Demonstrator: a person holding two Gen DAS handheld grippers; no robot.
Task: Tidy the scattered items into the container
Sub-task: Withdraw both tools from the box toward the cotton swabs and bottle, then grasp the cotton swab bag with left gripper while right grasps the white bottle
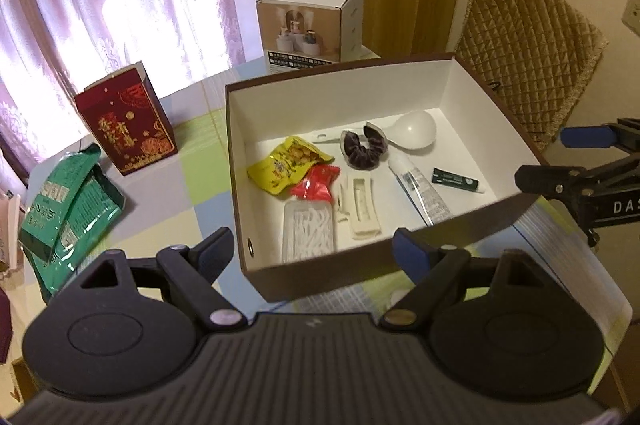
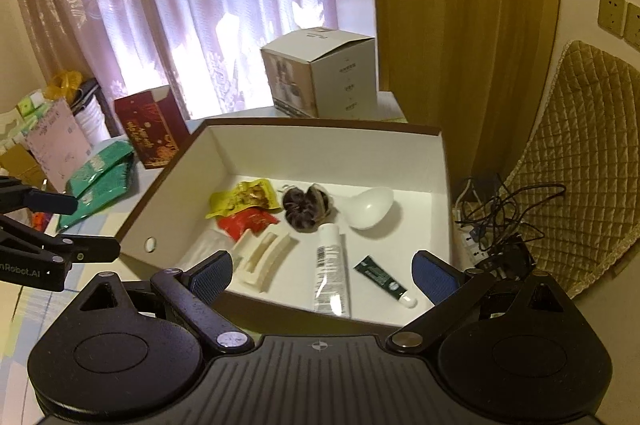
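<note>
Although both grippers hung over it, the brown box [image 1: 440, 225] on the checked tablecloth [image 1: 168, 193] already held what looked like the whole scatter, so the tidying seemed all but finished. Inside on its white floor lay a yellow snack packet [image 1: 286, 163] with a red sachet [image 1: 314, 185] overlapping its near edge, a clear case of white sticks [image 1: 308, 235], a cream hair claw [image 1: 360, 205], a dark scrunchie [image 1: 362, 147], a white spoon [image 1: 412, 131], a white tube [image 1: 420, 193] and a small green tube [image 1: 456, 181]. The left gripper [image 1: 318, 249] stood wide open and empty; the right gripper [image 2: 322, 275] likewise gaped, holding nothing. Outside remained a red carton [image 1: 128, 121], green bags [image 1: 68, 205] and a printed cardboard box [image 1: 310, 25], probably not part of the job.
</note>
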